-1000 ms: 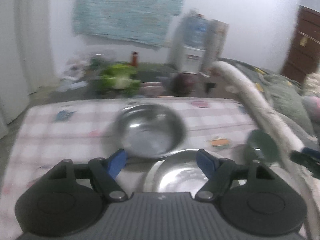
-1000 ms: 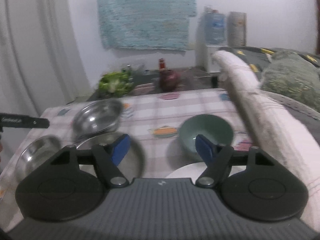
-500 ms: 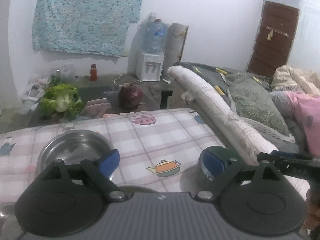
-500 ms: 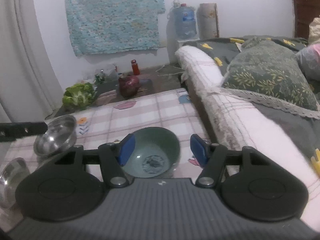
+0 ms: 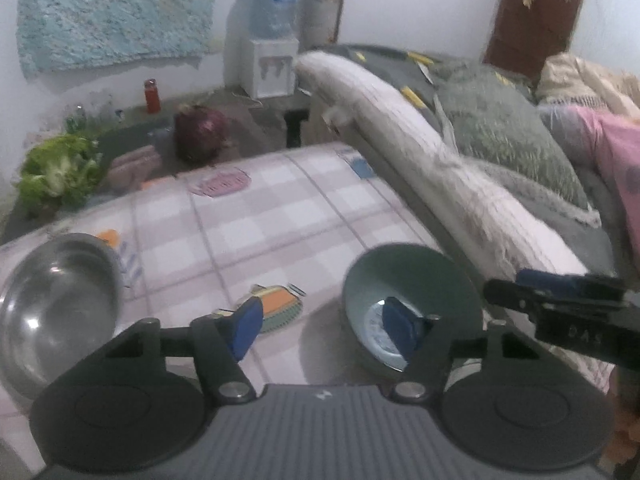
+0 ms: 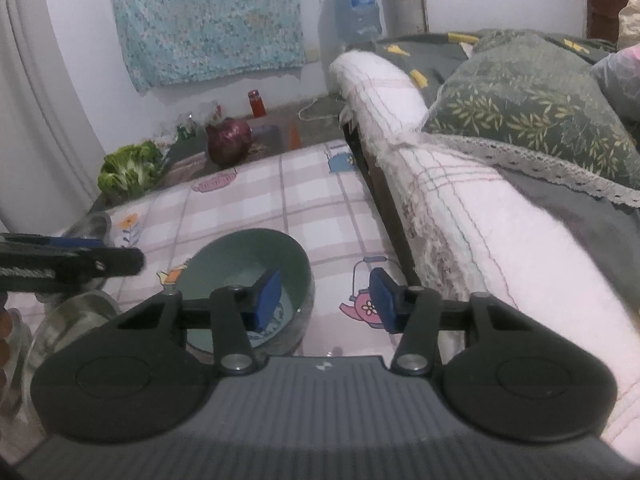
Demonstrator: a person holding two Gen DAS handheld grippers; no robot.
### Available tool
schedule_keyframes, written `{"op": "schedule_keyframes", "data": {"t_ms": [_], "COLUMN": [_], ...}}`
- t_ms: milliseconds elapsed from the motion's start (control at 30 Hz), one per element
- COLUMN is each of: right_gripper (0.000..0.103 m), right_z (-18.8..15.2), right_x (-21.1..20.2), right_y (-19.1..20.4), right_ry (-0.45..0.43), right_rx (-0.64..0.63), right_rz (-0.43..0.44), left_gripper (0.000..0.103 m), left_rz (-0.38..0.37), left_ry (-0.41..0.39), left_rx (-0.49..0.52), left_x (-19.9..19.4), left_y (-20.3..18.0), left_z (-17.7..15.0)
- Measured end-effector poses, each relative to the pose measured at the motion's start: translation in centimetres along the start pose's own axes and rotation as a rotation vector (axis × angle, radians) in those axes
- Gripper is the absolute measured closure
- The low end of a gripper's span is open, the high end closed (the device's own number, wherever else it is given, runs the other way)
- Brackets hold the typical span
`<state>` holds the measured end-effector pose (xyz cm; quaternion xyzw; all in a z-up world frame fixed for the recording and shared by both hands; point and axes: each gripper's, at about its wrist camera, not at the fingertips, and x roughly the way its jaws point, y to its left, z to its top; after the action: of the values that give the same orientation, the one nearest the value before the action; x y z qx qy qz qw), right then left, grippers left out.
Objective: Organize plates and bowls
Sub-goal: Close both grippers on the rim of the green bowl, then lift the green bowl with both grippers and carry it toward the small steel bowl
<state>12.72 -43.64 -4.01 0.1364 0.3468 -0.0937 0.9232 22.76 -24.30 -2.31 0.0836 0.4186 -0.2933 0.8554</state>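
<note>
Both tools straddle the rim of the green bowl (image 6: 248, 264) sitting on the checked desk (image 6: 312, 204) near the bed. The right tool (image 6: 326, 300) is closing over its rim, not yet gripping. The left tool (image 5: 324, 330) is closing likewise, pads clear.

Dim, flat indoor light; left view motion-blurred, both bowed and dark-cornered at edges.

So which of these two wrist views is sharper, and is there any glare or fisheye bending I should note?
Right wrist: sharper, leaf pillow crisp. Left wrist: motion-smeared, lettuce soft, glare on the steel bowl and inside the green bowl. Both: bed edge curves, dark corners.
</note>
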Motion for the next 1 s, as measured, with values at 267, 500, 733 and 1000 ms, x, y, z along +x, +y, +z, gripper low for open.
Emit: {"op": "schedule_keyframes", "data": {"t_ms": [267,500,733,1000], "right_gripper": [0.070,0.087,0.089,0.089], "right_z": [0.1,0.0,0.4,1.1], "right_x": [1.8,2.9,3.8,5.5], "right_y": [-0.8,0.3,1.8,4.7], "right_ry": [0.070,0.111,0.110,0.098], "right_rx": [0.030,0.030,0.010,-0.037], "right_rz": [0.049,0.098,0.112,0.140], "left_gripper": [0.063,0.082,0.090,0.091], "left_rz": [0.016,0.029,0.065,0.107], "left_ry": [0.064,0.078,0.066,0.062], "left_rx": [0.040,0.048,0.046,-0.014], "left_x": [2.6,3.2,2.8,2.5], "left_y": [-1.7,-1.6,-0.7,2.1], "left_z": [0.0,-0.3,-0.4,0.0]}}
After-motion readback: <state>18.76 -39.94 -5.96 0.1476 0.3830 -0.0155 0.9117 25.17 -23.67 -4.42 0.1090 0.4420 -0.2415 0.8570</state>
